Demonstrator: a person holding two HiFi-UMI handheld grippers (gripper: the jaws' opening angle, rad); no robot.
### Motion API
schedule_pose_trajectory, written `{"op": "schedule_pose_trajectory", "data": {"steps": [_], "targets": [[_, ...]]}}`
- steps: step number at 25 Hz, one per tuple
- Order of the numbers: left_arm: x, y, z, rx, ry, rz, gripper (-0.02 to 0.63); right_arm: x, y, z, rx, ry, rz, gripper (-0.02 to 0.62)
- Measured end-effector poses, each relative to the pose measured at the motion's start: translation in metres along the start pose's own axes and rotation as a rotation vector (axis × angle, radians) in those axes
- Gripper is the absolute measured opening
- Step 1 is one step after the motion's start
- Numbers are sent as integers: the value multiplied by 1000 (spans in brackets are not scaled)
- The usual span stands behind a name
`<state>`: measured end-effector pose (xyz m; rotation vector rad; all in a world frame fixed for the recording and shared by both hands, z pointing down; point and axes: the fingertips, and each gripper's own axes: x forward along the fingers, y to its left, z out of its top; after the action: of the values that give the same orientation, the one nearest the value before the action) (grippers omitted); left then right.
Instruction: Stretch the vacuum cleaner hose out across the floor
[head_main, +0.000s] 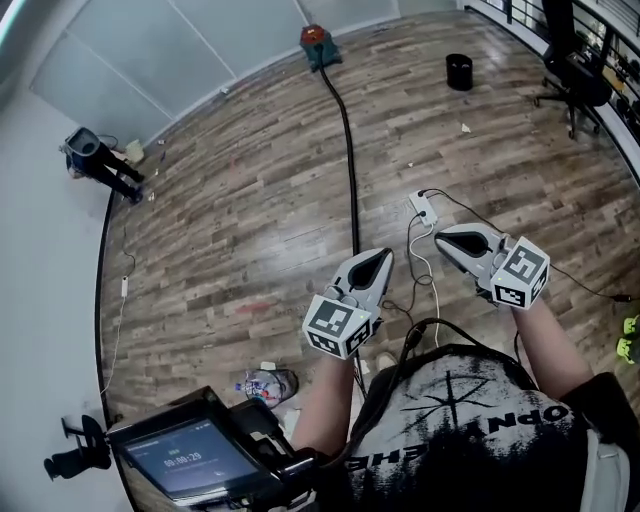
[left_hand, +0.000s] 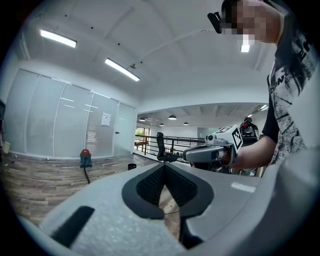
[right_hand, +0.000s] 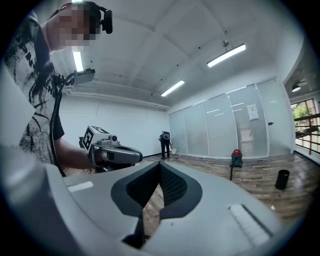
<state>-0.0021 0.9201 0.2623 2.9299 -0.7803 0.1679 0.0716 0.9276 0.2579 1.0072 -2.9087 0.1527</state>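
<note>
Jaws closed and empty on left gripper (head_main: 378, 260) and right gripper (head_main: 450, 240), hose (head_main: 349, 160) already lying straight across floor (head_main: 250, 200) from vacuum cleaner (head_main: 318, 42), near end probably snagging white cable (head_main: 414, 255) if dragged further.

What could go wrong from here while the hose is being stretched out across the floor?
1. Thin cables by the white power strip lie loose beside the near end of the hose. They could probably snag on it or trip the person.
2. A hard pull might drag the vacuum cleaner along instead of stretching the hose.
</note>
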Motion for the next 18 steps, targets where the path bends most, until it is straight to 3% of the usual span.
{"op": "schedule_pose_trajectory", "data": {"steps": [18], "targets": [[15,-12,2,33,29,-38,2,-2,3,-5,-3,4,9,6]]}}
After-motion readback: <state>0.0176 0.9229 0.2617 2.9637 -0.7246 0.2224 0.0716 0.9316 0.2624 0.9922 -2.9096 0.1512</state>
